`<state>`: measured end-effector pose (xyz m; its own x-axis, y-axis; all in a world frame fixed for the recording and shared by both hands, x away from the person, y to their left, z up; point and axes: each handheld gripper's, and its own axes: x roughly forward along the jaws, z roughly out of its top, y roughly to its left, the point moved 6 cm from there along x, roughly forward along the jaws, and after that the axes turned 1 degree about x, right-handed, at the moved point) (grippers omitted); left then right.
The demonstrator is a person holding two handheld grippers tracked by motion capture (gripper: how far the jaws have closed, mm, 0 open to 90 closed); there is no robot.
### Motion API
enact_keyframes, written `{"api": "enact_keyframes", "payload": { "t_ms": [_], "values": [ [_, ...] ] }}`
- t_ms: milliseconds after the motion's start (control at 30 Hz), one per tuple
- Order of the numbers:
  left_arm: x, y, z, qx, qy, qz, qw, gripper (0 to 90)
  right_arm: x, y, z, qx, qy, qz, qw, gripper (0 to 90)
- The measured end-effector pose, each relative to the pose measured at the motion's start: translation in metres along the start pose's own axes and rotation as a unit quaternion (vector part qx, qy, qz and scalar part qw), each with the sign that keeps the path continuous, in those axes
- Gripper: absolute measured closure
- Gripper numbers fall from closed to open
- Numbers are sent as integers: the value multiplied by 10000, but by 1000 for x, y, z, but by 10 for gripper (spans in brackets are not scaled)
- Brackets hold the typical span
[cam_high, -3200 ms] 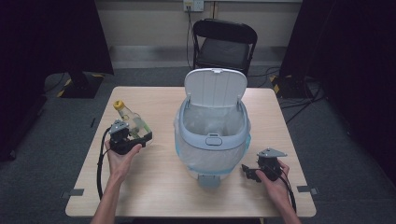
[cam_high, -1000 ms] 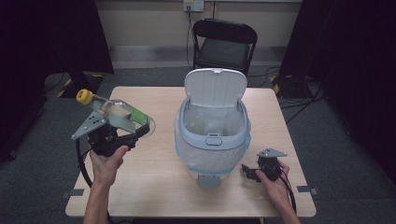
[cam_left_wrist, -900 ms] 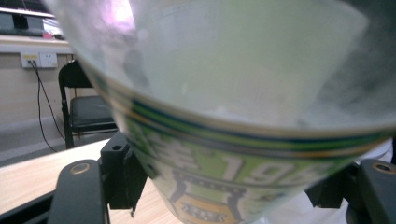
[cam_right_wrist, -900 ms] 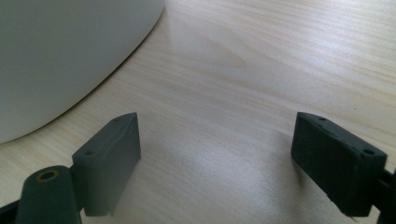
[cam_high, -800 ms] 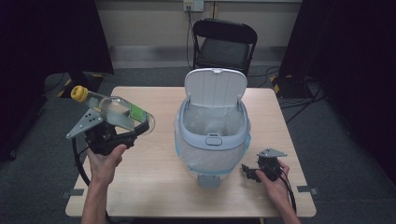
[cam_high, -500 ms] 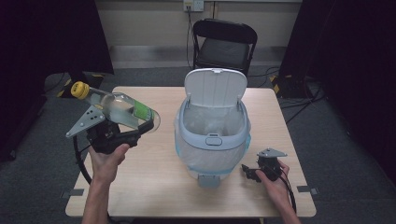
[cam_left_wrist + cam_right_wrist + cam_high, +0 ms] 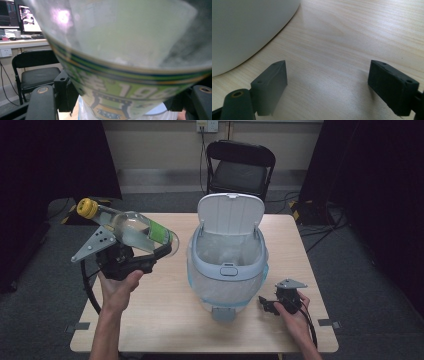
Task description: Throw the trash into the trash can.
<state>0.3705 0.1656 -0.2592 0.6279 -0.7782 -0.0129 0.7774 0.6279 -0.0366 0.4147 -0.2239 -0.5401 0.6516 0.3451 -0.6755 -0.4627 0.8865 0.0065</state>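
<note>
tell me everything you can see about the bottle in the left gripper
The bottle is clear, looks like plastic or glass, and has a yellow cap and a green printed label near its base. It seems empty. It lies almost level in the air, cap end higher and pointing away from the open white bin, base toward it, above the left part of the table. The left gripper clamps it around the labelled part; nothing else touches it.

Clear bottle (image 7: 134, 230), yellow cap (image 7: 87, 208), green label (image 7: 159, 232); white bin (image 7: 227, 265).

"198" on bottle label (image 7: 110, 100)
</note>
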Motion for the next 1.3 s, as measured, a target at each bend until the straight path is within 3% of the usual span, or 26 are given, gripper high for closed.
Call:
{"api": "enact_keyframes", "payload": {
  "t_ms": [267, 833, 1033, 1300],
  "values": [
    [12, -11, 10, 122, -2, -164, 9998, 282, 0, 0, 0, -1, 1, 0, 10000, 146],
    [49, -26, 21, 53, 121, -551, 9984, 281, 0, 0, 0, -1, 1, 0, 10000, 146],
    [63, -31, 23, 144, 217, -672, 9974, 281, 0, 0, 0, -3, 2, 1, 10000, 146],
    [80, -35, 21, 52, 305, -837, 9960, 281, 0, 0, 0, -2, 2, 2, 10000, 146]
  ]
}}
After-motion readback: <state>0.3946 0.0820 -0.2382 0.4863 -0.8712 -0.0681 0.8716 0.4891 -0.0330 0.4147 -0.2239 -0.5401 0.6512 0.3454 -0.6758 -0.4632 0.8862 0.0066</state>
